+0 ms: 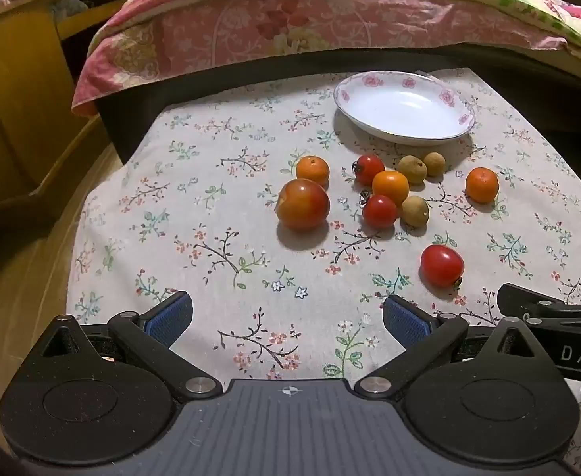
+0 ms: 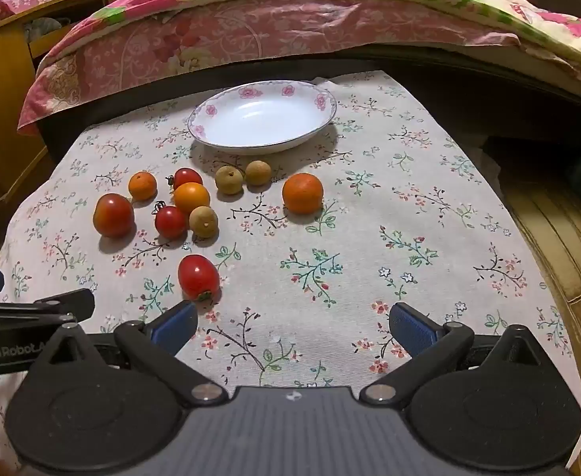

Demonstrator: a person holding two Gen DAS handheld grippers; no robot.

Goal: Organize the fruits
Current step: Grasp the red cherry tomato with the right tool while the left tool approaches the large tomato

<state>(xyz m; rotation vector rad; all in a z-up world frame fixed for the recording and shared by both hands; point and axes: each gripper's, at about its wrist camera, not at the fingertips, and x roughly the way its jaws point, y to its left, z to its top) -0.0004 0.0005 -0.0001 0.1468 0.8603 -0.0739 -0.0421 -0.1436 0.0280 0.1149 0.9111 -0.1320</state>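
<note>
A white plate with pink flowers (image 1: 455,121) (image 2: 322,113) stands empty at the back of the floral cloth. In front of it lie several fruits: a large red-orange one (image 1: 302,205) (image 2: 113,214), small oranges (image 1: 481,185) (image 2: 303,193), red cherry tomatoes (image 1: 442,265) (image 2: 198,277) and brown longans (image 1: 414,211) (image 2: 203,221). My left gripper (image 1: 286,317) is open and empty, near the cloth's front. My right gripper (image 2: 292,327) is open and empty; the nearest tomato lies just ahead of its left finger (image 2: 173,327).
A bed with a pink floral quilt (image 1: 290,27) (image 2: 274,35) runs behind the table. A wooden cabinet (image 1: 16,99) stands at the left. Wooden floor (image 2: 560,238) shows to the right. The other gripper's finger shows at the frame edge (image 1: 548,313) (image 2: 32,311).
</note>
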